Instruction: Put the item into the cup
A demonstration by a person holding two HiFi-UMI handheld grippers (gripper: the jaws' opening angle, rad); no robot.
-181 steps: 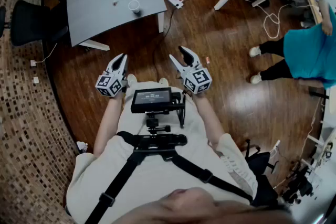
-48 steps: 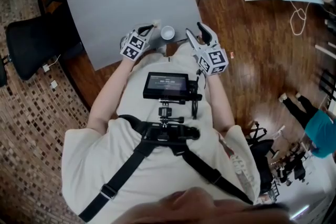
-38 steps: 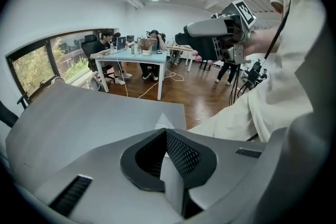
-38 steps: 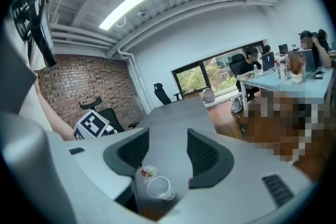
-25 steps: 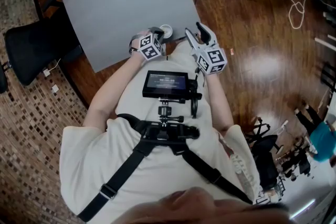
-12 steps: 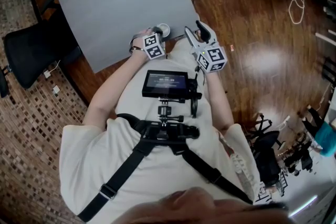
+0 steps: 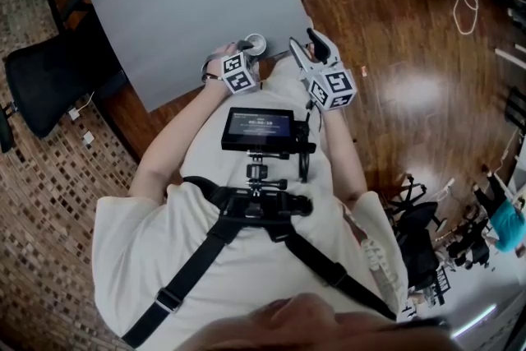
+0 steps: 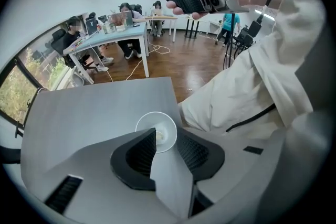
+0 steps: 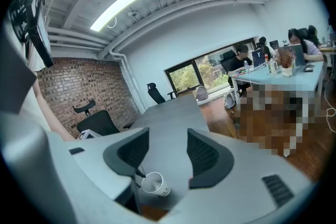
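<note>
left gripper view: left gripper (image 8: 167,139) is hovering right above the cup (image 8: 156,131), pointing steeply down
left jaws: they have just been opening and are standing wide apart, gripping nothing
item: the small pale item (image 8: 159,135) is lying inside the cup
cup: it is standing upright near the edge of the grey table (image 7: 181,4)
right gripper (image 7: 304,45): it is hanging just beside the cup, jaws spread wide and empty
</note>
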